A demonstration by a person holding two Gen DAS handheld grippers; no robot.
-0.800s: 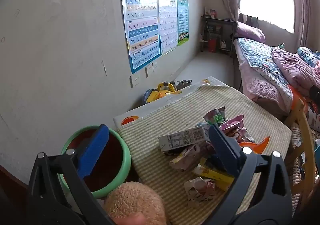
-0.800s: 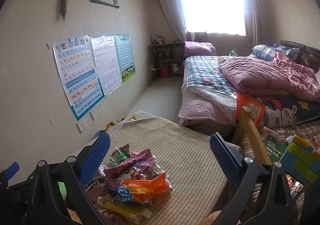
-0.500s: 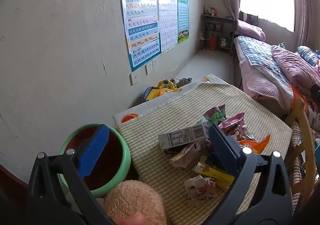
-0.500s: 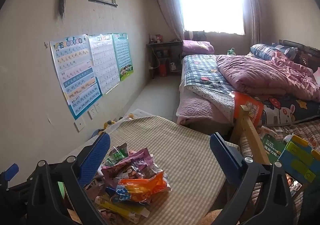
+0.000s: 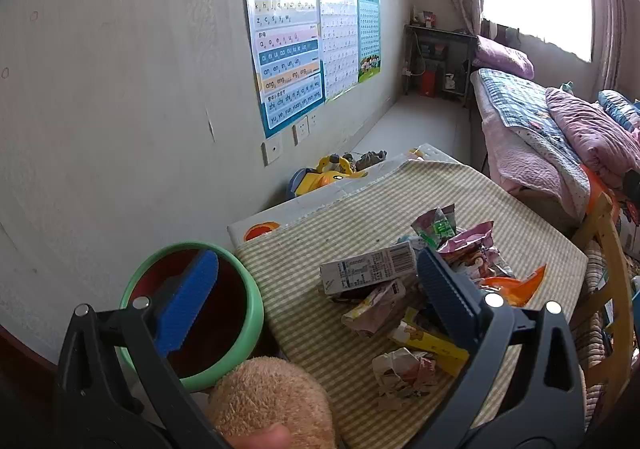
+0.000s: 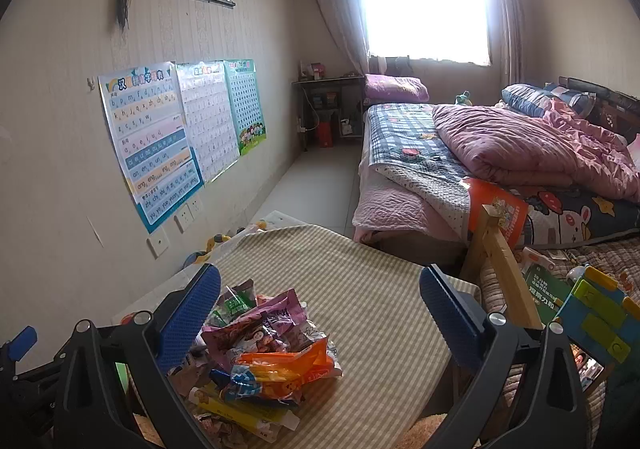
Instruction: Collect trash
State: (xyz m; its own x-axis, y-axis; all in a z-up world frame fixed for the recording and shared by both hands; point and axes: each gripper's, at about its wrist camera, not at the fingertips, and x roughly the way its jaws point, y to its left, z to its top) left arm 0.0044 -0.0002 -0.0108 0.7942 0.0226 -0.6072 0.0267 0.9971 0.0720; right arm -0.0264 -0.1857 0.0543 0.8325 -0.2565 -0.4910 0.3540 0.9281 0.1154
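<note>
The left gripper (image 5: 316, 297) has its jaws spread wide with nothing pinched. One blue pad hangs over the mouth of the single green-rimmed bin (image 5: 252, 313), which stands just beside the left edge of the surface (image 5: 304, 249); the other pad hangs over the near part of the trash pile (image 5: 404, 301). Between the jaws lie one grey carton (image 5: 368, 273) and, nearer, one crumpled paper wad (image 5: 404, 373) and one yellow wrapper (image 5: 432, 341). Just below the jaws sits one tan plush ball (image 5: 272, 401).

The right gripper (image 6: 320, 313) also has its jaws spread wide and empty. The same pile (image 6: 264, 353) lies by its left jaw, topped by one orange bag (image 6: 296, 365) and one pink bag (image 6: 264, 325), with a green packet (image 6: 236, 305) behind; the pieces underneath overlap too much to count.

Ahead of and to the right of the pile, the striped cloth is bare out to its far edge and right edge. Beyond the right jaw a wooden chair frame (image 6: 504, 261) stands just beside the surface, and past it the bed (image 6: 480, 153). Ahead of the jaws a strip of open floor (image 6: 316, 185) runs between the bed and the wall carrying three posters (image 6: 180, 133).
</note>
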